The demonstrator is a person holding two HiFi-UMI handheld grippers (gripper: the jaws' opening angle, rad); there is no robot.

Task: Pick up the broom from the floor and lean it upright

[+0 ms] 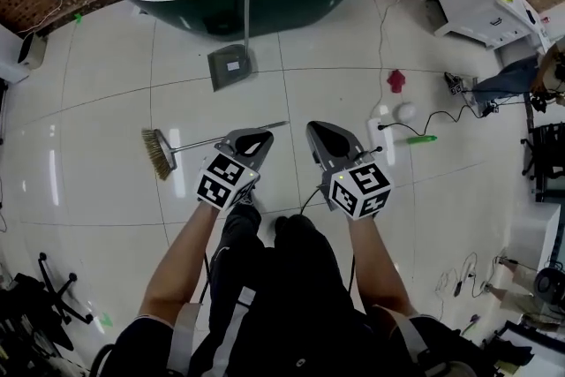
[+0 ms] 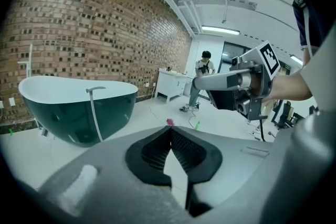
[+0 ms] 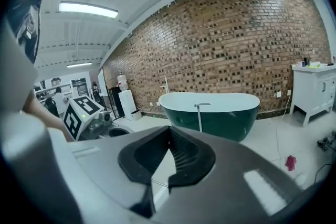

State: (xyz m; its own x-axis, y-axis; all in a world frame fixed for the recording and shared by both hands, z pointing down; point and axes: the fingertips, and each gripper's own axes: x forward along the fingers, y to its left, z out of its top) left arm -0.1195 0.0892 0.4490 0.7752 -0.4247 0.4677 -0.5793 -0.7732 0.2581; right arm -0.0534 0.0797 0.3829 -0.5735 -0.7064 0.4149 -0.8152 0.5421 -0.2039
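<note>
The broom (image 1: 161,153) lies flat on the white tiled floor, its bristle head at the left and its thin metal handle (image 1: 201,141) running right. My left gripper (image 1: 261,135) hangs over the handle's right part, jaws shut and empty (image 2: 170,128). My right gripper (image 1: 317,131) hovers just right of the handle's end, jaws also closed with nothing in them (image 3: 169,127). Whether either gripper touches the handle I cannot tell. Each gripper shows in the other's view: the right one (image 2: 236,86) and the left one (image 3: 86,113).
A dark green bathtub (image 1: 265,9) stands by the brick wall, with a grey dustpan (image 1: 231,66) leaning on it. A pink object (image 1: 396,80), a white ball (image 1: 405,111), a green item (image 1: 422,139) and cables lie at the right. A white cabinet (image 1: 481,0) is far right; a person (image 2: 202,68) stands there.
</note>
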